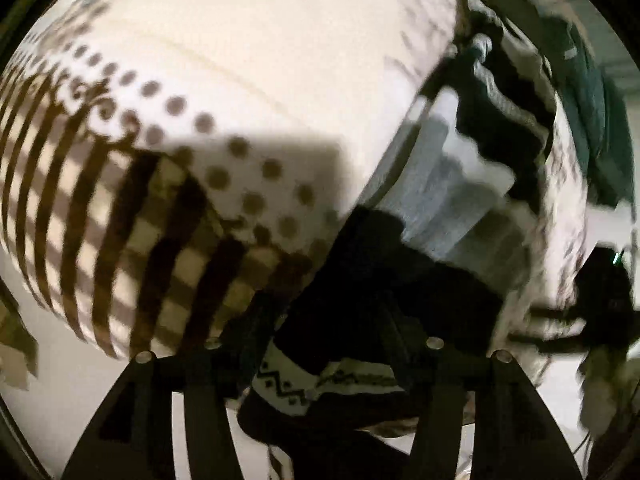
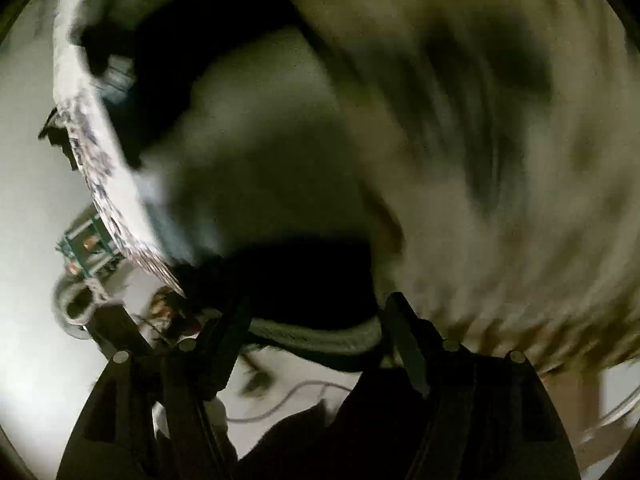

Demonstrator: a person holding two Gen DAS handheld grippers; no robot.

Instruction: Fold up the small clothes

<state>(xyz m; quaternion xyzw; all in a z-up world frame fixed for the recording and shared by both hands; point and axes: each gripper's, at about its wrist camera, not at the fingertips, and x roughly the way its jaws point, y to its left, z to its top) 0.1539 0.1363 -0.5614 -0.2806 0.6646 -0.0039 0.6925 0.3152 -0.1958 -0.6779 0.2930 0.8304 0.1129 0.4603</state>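
A small dark garment with a white zigzag-patterned band (image 1: 296, 388) lies between the fingers of my left gripper (image 1: 324, 320), which looks closed on it at the table's edge. A grey-and-black striped garment (image 1: 460, 184) lies beyond it on the patterned tablecloth (image 1: 240, 60). In the right wrist view, a dark garment with a grey ribbed hem (image 2: 316, 336) sits between the fingers of my right gripper (image 2: 316, 312), which grips it. The view is blurred and dim.
The cream tablecloth has dots and brown stripes (image 1: 80, 200) and hangs over the edge. A dark green cloth (image 1: 592, 120) lies at the far right. In the right wrist view, the tablecloth's edge (image 2: 100, 168) and a green device (image 2: 86, 252) show at left.
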